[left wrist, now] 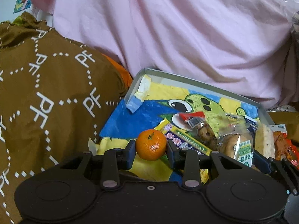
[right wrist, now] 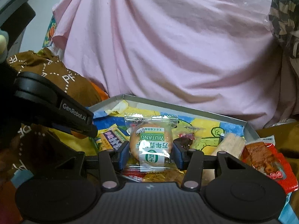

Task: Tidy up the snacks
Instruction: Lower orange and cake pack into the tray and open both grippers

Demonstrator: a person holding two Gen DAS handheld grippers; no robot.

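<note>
**Two snacks in hand, both over the cartoon-lined box**

We have the mandarin [left wrist: 151, 144] pinched between the jaws of the left gripper [left wrist: 151, 147], pads on its two sides, stem up. It hangs above the near, mostly bare part of the shallow box [left wrist: 205, 83], the one with grey walls and a cartoon print on its floor. The right gripper [right wrist: 151, 152] has its jaws pressed on a round pastry in a clear wrapper [right wrist: 150, 143] with green lettering, held over the middle of the same box.

How we judge the step is best done: set each item low onto open floor before letting go. The mandarin will roll, so we lower it until it rests, ideally nudged against a wall or a neighbour. The pastry is soft under its film; we keep the squeeze light and lay it flat. The two grippers are close, so we place one at a time.

Already in the box: a yellow-and-purple candy bar [left wrist: 179, 138] just behind the mandarin, a pale wafer-like block [right wrist: 230, 145] and a red packet of braised snack [right wrist: 265, 158] lapping over the right edge.

The box sits on soft ground. Brown fabric with white "PF" lettering [left wrist: 46, 93] bunches at left; pink cloth [left wrist: 177, 33] fills the background. We see no worktop.
</note>
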